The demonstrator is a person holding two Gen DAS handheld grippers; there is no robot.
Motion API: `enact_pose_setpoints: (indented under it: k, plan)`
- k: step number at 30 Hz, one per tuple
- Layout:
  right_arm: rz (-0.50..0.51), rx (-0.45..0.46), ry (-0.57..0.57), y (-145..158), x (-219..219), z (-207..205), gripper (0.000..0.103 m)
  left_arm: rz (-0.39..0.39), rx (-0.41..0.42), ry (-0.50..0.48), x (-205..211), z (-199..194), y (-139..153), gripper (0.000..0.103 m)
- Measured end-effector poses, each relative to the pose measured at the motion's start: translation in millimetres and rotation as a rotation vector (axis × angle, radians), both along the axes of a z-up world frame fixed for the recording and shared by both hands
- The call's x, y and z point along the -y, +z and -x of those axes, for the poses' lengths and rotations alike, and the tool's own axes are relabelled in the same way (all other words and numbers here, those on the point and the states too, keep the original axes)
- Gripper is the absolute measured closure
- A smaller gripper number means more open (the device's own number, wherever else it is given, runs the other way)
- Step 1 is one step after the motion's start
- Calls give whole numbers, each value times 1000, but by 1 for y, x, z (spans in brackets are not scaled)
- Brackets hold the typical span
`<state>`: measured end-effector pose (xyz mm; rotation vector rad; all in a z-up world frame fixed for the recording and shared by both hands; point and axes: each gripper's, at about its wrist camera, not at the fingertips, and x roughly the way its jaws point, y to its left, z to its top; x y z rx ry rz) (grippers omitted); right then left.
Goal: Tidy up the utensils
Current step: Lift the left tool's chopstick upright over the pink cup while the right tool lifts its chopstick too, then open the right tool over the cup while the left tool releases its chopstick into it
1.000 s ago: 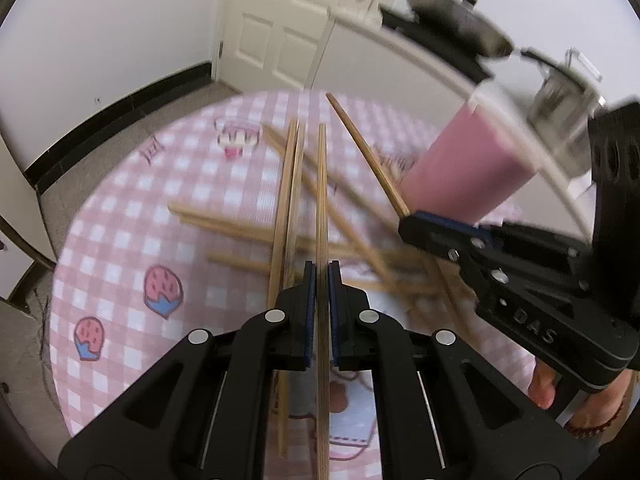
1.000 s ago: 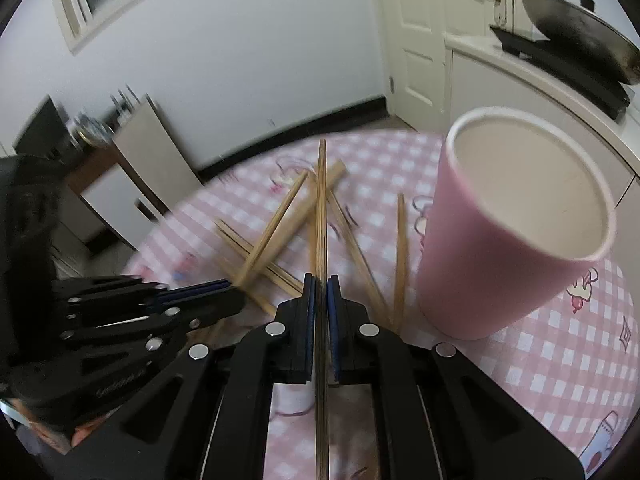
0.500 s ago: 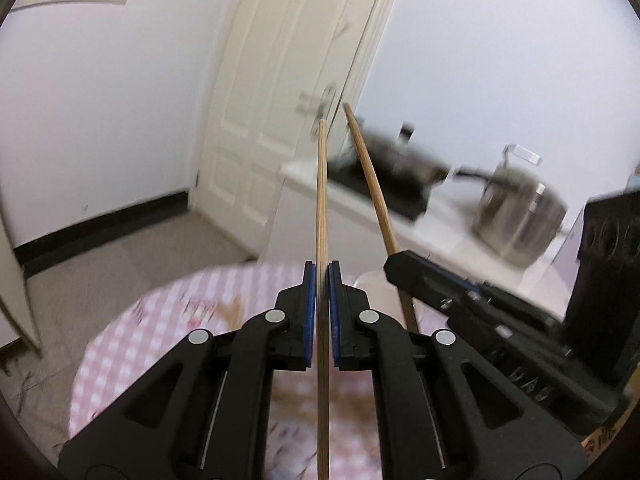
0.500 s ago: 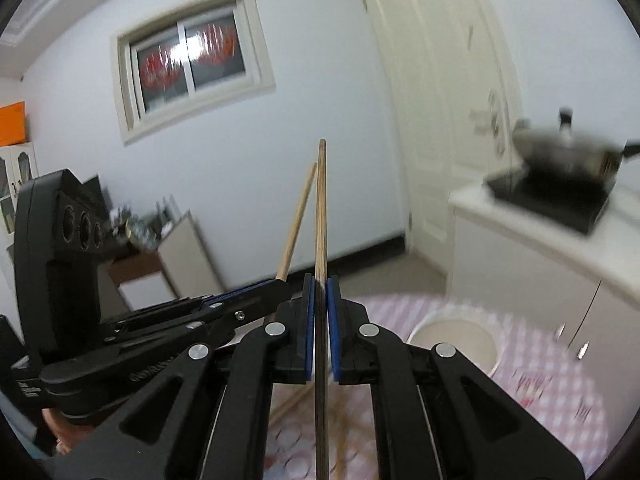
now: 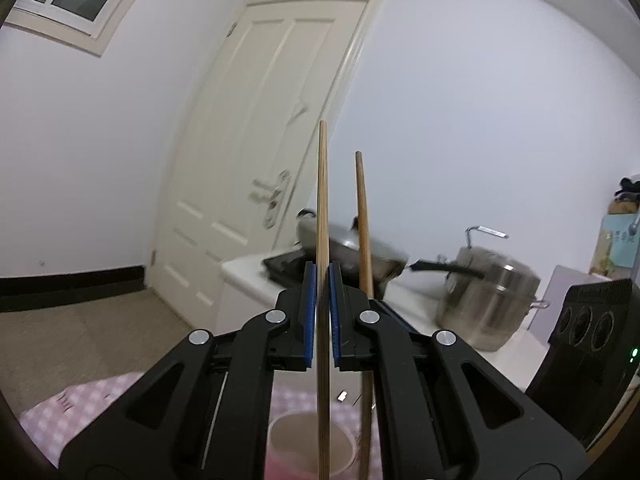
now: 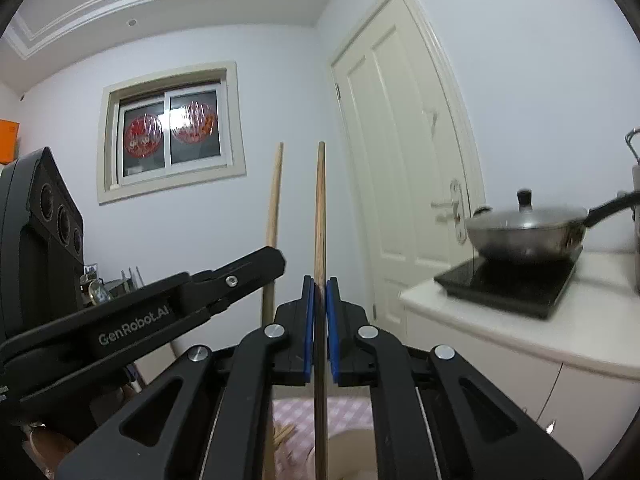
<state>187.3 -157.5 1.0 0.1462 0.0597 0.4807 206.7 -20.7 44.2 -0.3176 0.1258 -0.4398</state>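
My left gripper (image 5: 323,280) is shut on a wooden chopstick (image 5: 322,200) that stands upright between its blue pads. Just to its right stands a second chopstick (image 5: 363,220), held in my right gripper (image 6: 319,288), which is shut on it (image 6: 320,208). In the right wrist view the left gripper (image 6: 276,260) reaches in from the left with its chopstick (image 6: 274,200). Both chopsticks' lower ends hang over a pink cup (image 5: 308,446) on the pink checked tablecloth (image 5: 80,404). More chopsticks (image 6: 284,434) lie on the table below.
A white counter (image 6: 520,332) stands beyond the table, carrying a lidded wok (image 6: 524,232) on a black cooktop (image 6: 508,288) and a steel pot (image 5: 484,300). A cream door (image 5: 256,160) and a window (image 6: 170,128) are behind.
Both grippers rose off the table and tilted up to level, lifting one chopstick each. The two chopsticks came closer together and the cup now lies beneath them.
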Motion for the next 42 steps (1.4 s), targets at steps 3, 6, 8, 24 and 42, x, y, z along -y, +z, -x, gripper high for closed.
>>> enact_pose_setpoints:
  k: [3,6,8,24,42]
  plan:
    - [-10,53,-7,3,5,-7,98,6,49,4,4,-7,-1,96]
    - [-5,75,2,0,5,-17,98,20,65,-12,1,-11,-6,96]
    - [-1,69,1,-6,5,-21,98,15,63,-8,2,-14,-11,96]
    - [-24,-33,-23,-39,24,1,99,-93,-41,9,7,-16,-62,96]
    - [1,-226,-80,-64,27,30,98,-177,-133,13,5,8,-86,96]
